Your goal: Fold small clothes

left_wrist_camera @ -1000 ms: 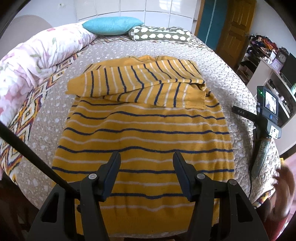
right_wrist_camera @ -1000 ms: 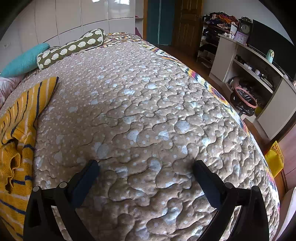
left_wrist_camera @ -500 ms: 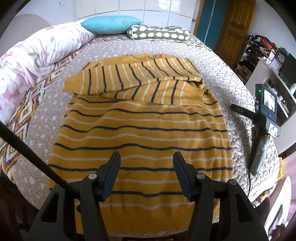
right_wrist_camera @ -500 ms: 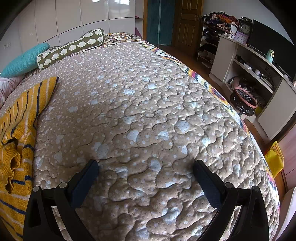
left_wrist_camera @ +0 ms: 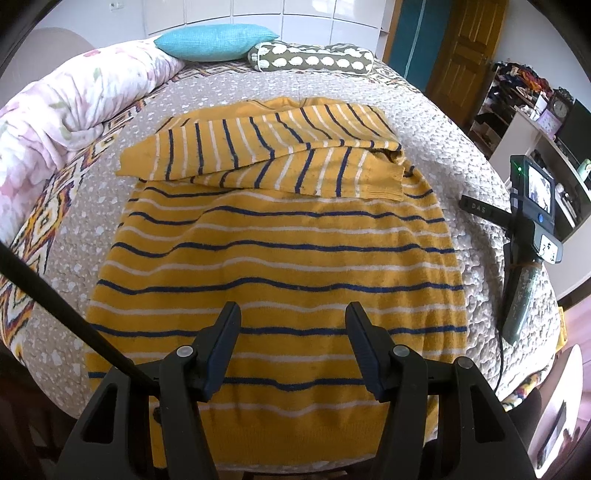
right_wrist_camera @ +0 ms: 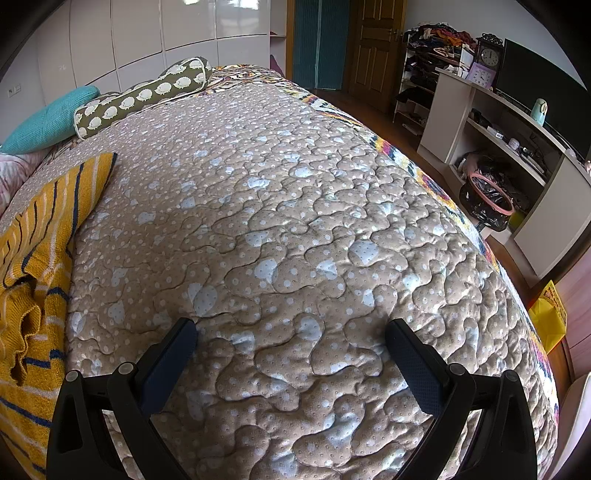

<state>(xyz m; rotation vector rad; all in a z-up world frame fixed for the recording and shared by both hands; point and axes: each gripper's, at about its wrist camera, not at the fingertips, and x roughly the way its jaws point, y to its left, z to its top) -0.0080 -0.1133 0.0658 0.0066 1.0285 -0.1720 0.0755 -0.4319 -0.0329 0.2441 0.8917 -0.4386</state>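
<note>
Two pillows (left_wrist_camera: pixel 218 41) lying at the head of a quilted bed (right_wrist_camera: pixel 295 221), wardrobe doors (right_wrist_camera: pixel 147 33) rising behind. Striped yellow sweater (left_wrist_camera: pixel 273 266) spreading mid-bed, sleeves crossing its top. Left gripper (left_wrist_camera: pixel 291 314) hovering released above its hem; right gripper (right_wrist_camera: pixel 291 332) resting agape on bare quilt beside it.

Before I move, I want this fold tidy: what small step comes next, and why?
Probably lower the open left claw onto the sweater hem just below it. Both sleeves already lie folded across the chest, the body is still flat, and the right claw lies open on the bare quilt beside it.
</note>
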